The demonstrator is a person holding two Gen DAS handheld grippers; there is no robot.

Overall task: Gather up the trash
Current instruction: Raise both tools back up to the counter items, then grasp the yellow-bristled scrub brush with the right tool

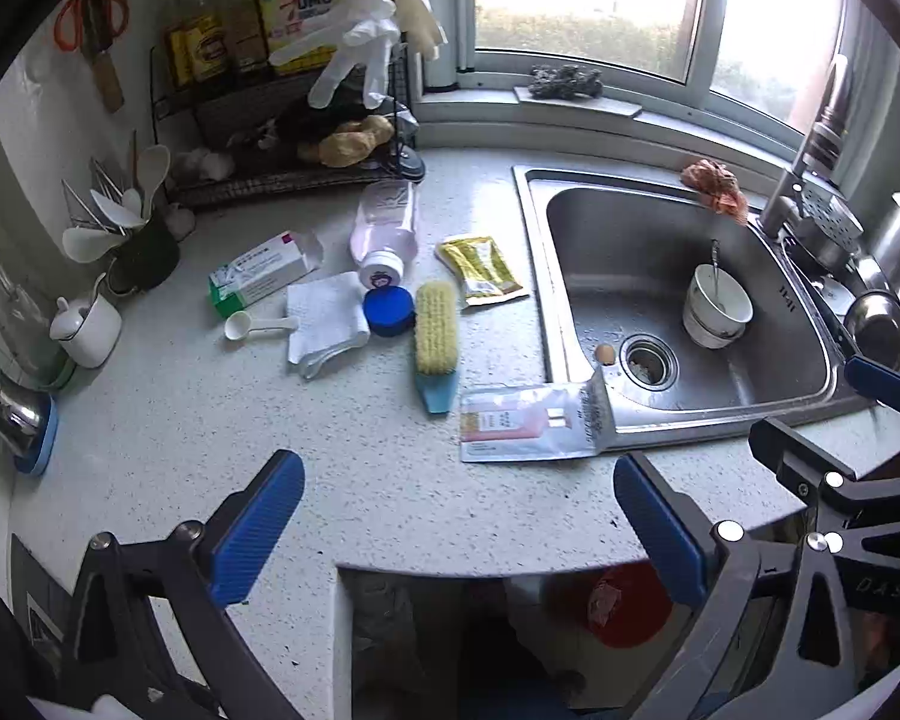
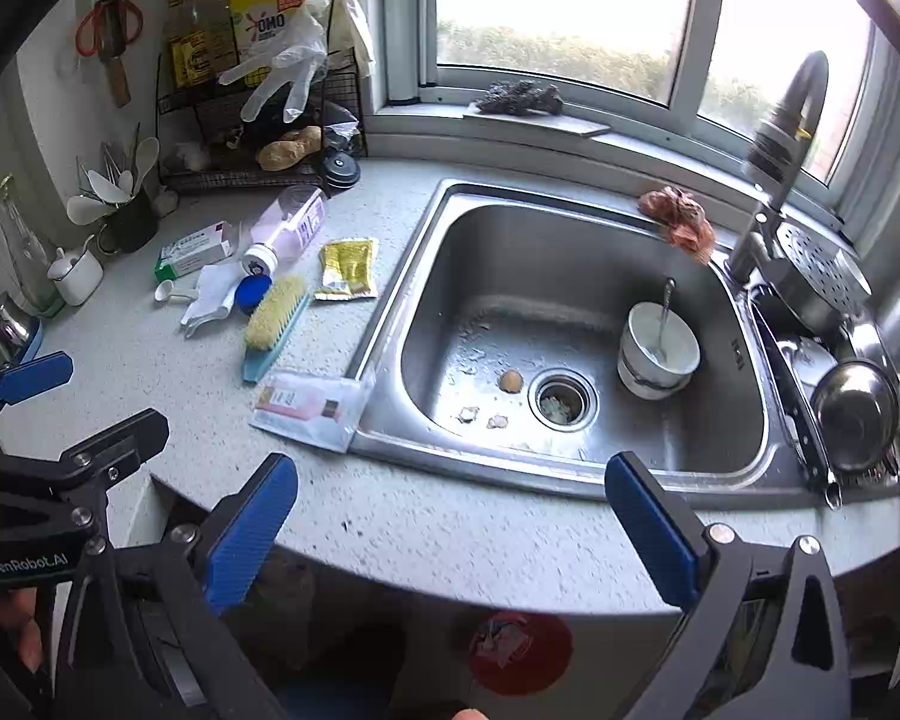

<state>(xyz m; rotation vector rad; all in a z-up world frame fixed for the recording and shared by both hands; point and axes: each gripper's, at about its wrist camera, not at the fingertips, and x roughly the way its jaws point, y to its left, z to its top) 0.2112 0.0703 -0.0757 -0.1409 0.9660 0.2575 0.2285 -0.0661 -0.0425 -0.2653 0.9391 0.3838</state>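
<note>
- Hovering over the tabletop (image 1: 390, 498) edge, the left gripper (image 1: 459, 531) and right gripper (image 2: 450, 528) are both holding their jaws spread, gripping nothing.
- Sitting below the edge, a red bin (image 2: 519, 654) is holding scraps.
- Lying beyond the jaws, a flat packet (image 1: 522, 423) is overlapping the sink (image 1: 798, 402) rim.
- Lying farther off, brush (image 1: 435, 342), tissue (image 1: 327, 321), yellow sachet (image 1: 480, 270) and fallen bottle (image 1: 387, 231) are clustering together.

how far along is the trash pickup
Done: some trash already lies in the red bin below the counter. In hand: nothing; both tools, left and right, are open and empty. Left: yellow packet, pink sachet, tissue, scraps in the sink.
</note>
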